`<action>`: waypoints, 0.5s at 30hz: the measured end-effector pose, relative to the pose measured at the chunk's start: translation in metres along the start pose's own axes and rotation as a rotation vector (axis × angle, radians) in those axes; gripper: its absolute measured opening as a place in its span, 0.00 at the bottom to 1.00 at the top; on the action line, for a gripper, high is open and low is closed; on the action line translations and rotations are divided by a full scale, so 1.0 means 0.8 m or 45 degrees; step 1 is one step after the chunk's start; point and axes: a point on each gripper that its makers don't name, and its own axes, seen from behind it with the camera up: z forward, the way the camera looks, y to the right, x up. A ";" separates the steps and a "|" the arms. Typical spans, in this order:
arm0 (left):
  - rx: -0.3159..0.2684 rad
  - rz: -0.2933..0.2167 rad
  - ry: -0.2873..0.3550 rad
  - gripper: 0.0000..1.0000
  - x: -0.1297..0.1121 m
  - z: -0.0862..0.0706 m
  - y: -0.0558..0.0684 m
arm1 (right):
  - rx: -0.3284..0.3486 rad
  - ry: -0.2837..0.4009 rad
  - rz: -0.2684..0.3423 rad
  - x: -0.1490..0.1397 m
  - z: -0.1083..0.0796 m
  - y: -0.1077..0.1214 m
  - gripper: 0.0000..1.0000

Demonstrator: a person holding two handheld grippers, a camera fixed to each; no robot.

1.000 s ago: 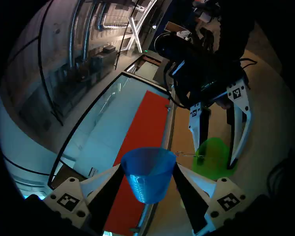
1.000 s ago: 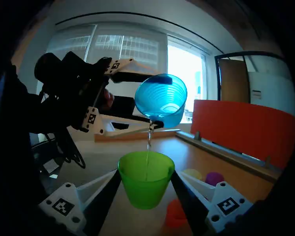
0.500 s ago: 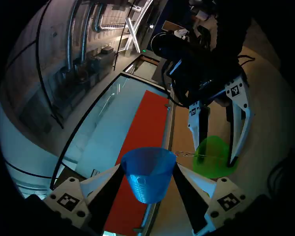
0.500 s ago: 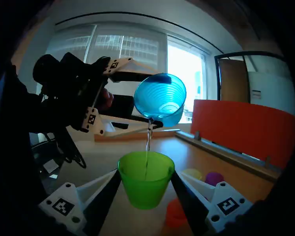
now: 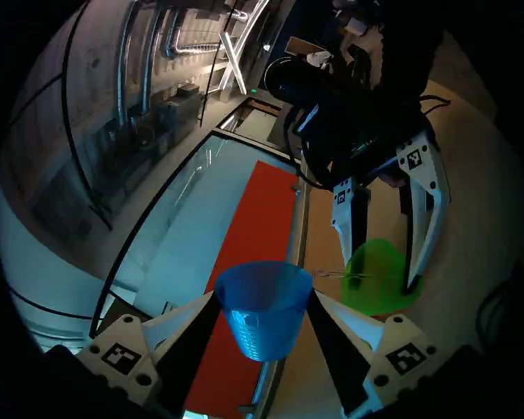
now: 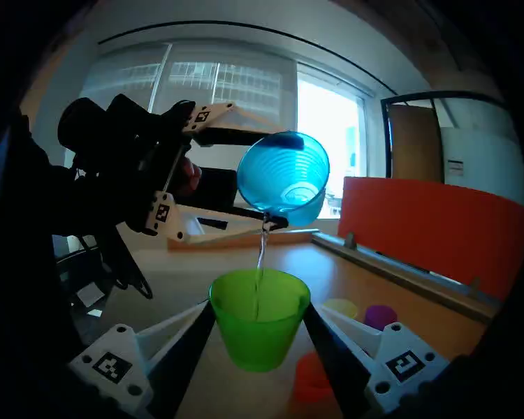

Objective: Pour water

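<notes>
Pouring is under way. The left tool (image 6: 286, 180) has both fingers closed against the blue cup (image 6: 284, 174) and holds it tipped directly above the green cup (image 6: 260, 321). A thin stream of water (image 6: 261, 255) falls from its lower lip into the green cup's mouth. The right tool (image 6: 260, 311) presses a finger to each side of the green cup, keeping it upright over the wooden surface (image 6: 185, 279); whether it rests there or is lifted I cannot tell.

With the stream running, I judge the transfer partway done: draining and righting the blue cup remain. How much water either cup holds I cannot tell.

The right gripper view gives the stream side-on, with an orange cup (image 6: 311, 380), a yellow cup (image 6: 340, 307) and a purple cup (image 6: 379, 315) just beside the green cup. The left gripper view looks past the blue cup's outer wall down onto the green cup, with a red panel (image 5: 255, 230) beside it.
</notes>
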 end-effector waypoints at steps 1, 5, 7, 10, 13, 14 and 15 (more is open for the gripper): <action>0.000 0.002 0.000 0.85 0.000 0.000 0.000 | 0.000 0.000 0.000 0.000 0.000 0.000 0.90; 0.004 0.011 0.002 0.85 0.001 0.001 -0.001 | 0.001 0.000 0.000 0.000 0.000 0.000 0.91; 0.007 0.015 0.002 0.85 0.000 0.001 -0.002 | 0.001 0.001 -0.001 0.001 0.000 0.000 0.91; 0.010 0.021 0.002 0.85 0.001 0.001 -0.003 | 0.001 0.001 -0.001 0.002 0.000 0.001 0.91; 0.014 0.030 0.003 0.85 0.001 0.001 -0.003 | 0.001 0.002 -0.001 0.002 0.000 0.001 0.90; 0.014 0.034 0.004 0.85 0.001 0.001 -0.003 | 0.001 0.002 -0.001 0.002 0.000 0.001 0.90; 0.015 0.037 0.004 0.85 0.001 0.001 -0.003 | 0.000 0.002 -0.001 0.002 0.000 0.001 0.90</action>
